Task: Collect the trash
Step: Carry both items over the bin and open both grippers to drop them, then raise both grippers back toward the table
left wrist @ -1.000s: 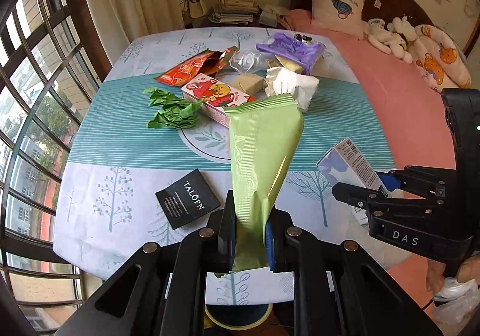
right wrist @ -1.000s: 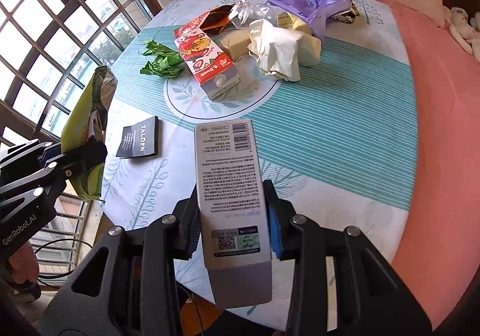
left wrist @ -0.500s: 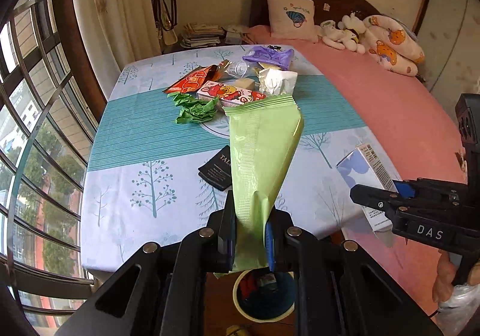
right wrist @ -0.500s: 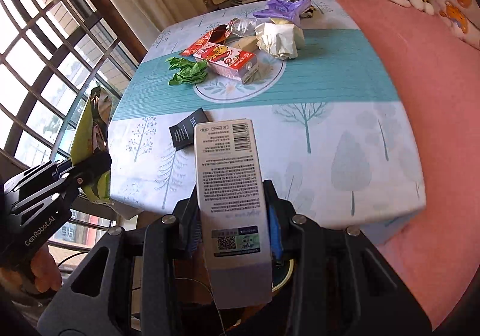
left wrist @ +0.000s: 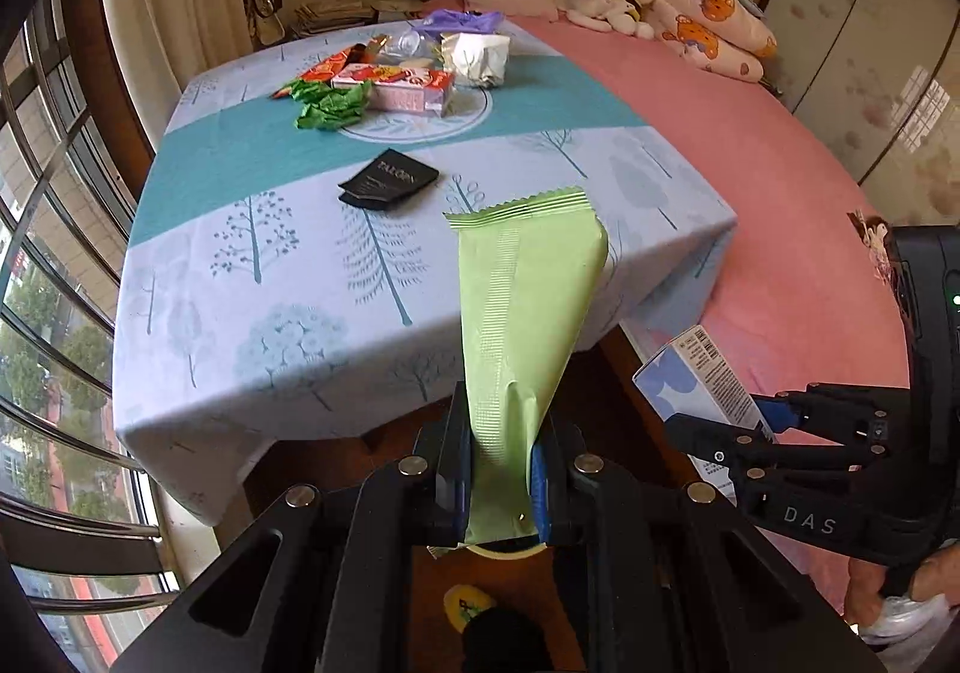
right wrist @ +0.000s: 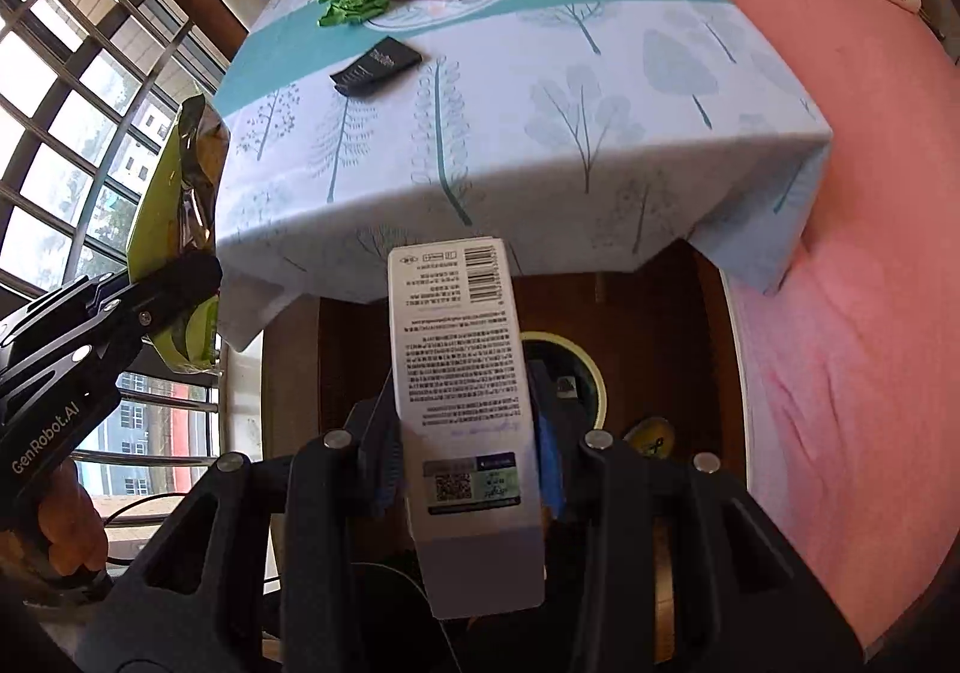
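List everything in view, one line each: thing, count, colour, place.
snack bag: 1, light green, in left gripper
carton: 1, white, in right gripper
black packet: 1, on tablecloth, near side
crumpled wrapper: 1, green, table's far side
drink box: 1, red-pink, beside that wrapper
crumpled paper: 1, white, far side
tablecloth: 1, pale blue, teal band
bin: 1, yellow-rimmed, on floor
bed: 1, pink, right of table
left gripper: black, shut
right gripper: black, shut

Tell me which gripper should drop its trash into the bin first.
Right, probably. The right gripper holds the white printed carton with the round yellow-rimmed bin showing just behind it. The left gripper grips the light green foil wrapper, and only a sliver of bin rim shows beneath it.
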{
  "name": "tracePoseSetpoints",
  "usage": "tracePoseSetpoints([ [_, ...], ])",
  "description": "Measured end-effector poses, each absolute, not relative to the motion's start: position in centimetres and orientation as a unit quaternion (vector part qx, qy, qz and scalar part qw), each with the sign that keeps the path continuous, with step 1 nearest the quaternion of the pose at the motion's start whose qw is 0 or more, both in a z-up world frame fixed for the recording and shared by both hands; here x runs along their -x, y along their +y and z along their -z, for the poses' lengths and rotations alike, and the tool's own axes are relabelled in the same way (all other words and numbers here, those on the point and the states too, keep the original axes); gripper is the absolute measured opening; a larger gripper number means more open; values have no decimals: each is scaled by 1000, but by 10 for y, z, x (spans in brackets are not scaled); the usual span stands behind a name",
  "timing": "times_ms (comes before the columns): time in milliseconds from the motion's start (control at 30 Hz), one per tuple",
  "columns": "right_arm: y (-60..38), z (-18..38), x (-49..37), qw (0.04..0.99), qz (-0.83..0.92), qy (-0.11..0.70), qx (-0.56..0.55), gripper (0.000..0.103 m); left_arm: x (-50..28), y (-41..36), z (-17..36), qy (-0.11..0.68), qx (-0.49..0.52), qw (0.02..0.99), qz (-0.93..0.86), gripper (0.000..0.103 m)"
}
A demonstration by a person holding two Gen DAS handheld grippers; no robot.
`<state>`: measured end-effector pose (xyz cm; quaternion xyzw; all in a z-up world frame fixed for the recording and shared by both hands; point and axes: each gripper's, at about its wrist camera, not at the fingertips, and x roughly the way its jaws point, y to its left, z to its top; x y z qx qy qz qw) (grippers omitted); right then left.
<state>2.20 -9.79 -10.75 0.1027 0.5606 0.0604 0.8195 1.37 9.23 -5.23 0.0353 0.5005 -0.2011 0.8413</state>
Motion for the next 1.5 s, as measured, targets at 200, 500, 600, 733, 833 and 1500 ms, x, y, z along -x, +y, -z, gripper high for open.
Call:
tracePoseSetpoints([
  [200,-113,178,-8,780,-39,602,-166,33,4,74,119,554,-60,804,207,15],
  [500,-136,335,-9,724,13,651,-227,33,-4,49,272,614,-79,762,190,15],
  [600,-141,385,-16,712,21,660,-239,34,-15,41,321,625,-74,754,187,15],
  [733,-143,446,-27,691,22,676,-255,34,-24,25,382,634,-93,745,185,17],
  [833,-142,482,-32,687,26,680,-255,34,-27,13,420,641,-114,737,184,36],
  [1500,-158,496,-43,684,37,680,-261,62,-47,27,420,630,-112,755,145,84],
])
